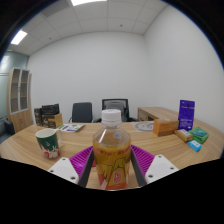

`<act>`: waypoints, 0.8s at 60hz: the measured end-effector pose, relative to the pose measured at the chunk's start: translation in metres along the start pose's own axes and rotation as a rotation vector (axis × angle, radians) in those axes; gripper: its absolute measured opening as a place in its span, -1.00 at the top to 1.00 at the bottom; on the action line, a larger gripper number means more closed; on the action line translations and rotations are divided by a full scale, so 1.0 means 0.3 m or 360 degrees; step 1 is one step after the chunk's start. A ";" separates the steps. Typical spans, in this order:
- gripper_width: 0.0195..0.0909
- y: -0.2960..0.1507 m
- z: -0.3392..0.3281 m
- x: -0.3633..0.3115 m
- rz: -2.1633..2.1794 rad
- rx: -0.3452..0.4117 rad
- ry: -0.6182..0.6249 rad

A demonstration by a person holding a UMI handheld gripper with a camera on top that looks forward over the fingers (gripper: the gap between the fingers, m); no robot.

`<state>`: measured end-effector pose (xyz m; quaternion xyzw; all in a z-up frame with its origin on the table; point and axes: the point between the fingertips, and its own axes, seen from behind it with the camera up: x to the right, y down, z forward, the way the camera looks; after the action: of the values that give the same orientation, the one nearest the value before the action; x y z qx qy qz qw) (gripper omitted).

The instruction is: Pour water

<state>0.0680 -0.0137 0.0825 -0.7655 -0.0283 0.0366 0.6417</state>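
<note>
A clear plastic bottle (111, 152) with a white cap, amber liquid and an orange-yellow label stands upright between my fingers. My gripper (112, 168) is shut on the bottle, both magenta pads (141, 159) pressing its sides. A green patterned paper cup (47, 143) stands on the wooden table (160, 140), ahead of the fingers and to the left of the bottle. The bottle's base is hidden below the fingers.
On the table beyond the bottle lie a purple box (186, 113), a brown box (165, 127), small teal packs (198, 138), a round plate (145, 126), papers (72, 127) and dark boxes (48, 115). Two office chairs (116, 108) stand behind the table by a white wall.
</note>
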 end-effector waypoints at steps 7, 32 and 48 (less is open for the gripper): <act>-0.10 0.002 0.021 0.035 0.0000 0.0026 0.0047; 0.36 -0.245 0.020 -0.081 -0.0829 0.0116 0.0289; 0.37 -0.462 0.102 -0.413 -0.2561 0.0256 0.0432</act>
<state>-0.0578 0.0294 0.2161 -0.4604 -0.4884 -0.5260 0.5224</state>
